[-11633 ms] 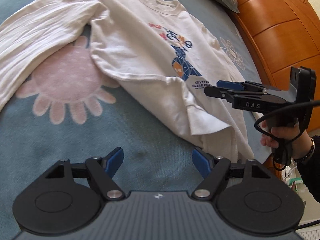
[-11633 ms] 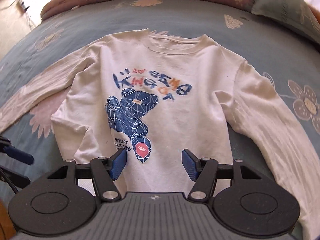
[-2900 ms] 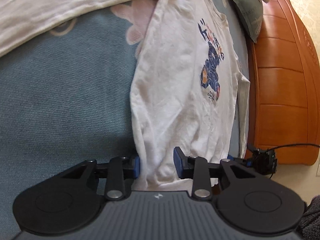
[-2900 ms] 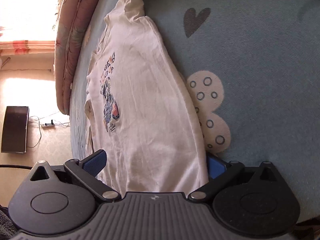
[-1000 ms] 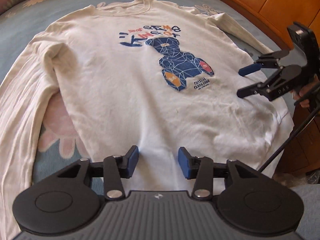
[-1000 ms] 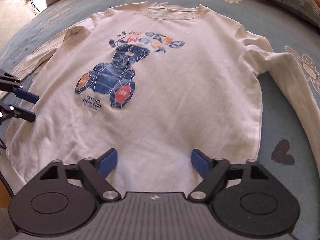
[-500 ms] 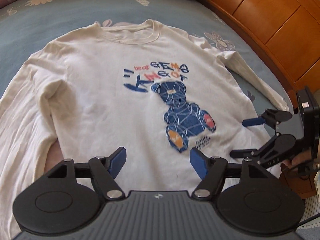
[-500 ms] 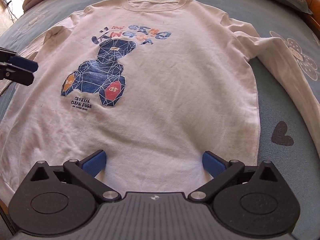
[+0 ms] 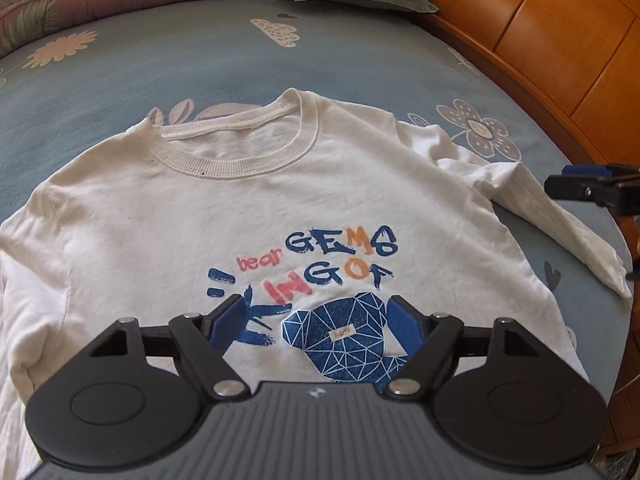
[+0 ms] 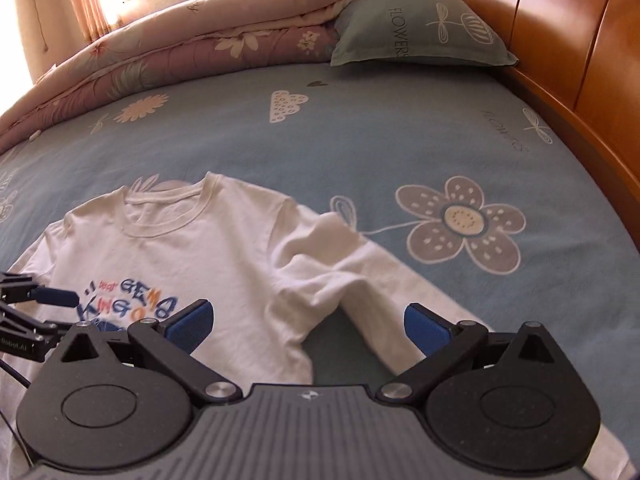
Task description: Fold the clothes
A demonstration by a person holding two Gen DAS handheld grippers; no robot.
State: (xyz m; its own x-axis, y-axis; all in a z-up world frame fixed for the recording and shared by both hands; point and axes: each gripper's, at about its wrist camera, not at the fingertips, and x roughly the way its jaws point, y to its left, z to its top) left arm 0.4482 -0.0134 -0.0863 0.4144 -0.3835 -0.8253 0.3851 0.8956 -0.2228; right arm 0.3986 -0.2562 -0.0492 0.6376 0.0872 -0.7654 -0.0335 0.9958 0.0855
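While the white sweatshirt (image 9: pixel 248 216) lies flat, print up, on the bed (image 10: pixel 400 136), its right sleeve (image 10: pixel 360 280) runs diagonally just under the right tool (image 10: pixel 308 322), jaws wide, empty; left tool (image 9: pixel 314 322), empty, jaws opening, hovers over the chest.

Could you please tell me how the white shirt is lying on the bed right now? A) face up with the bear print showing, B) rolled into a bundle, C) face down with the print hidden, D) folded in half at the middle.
A: the shirt lies spread flat on the bed, with its collar and blue bear print facing up.
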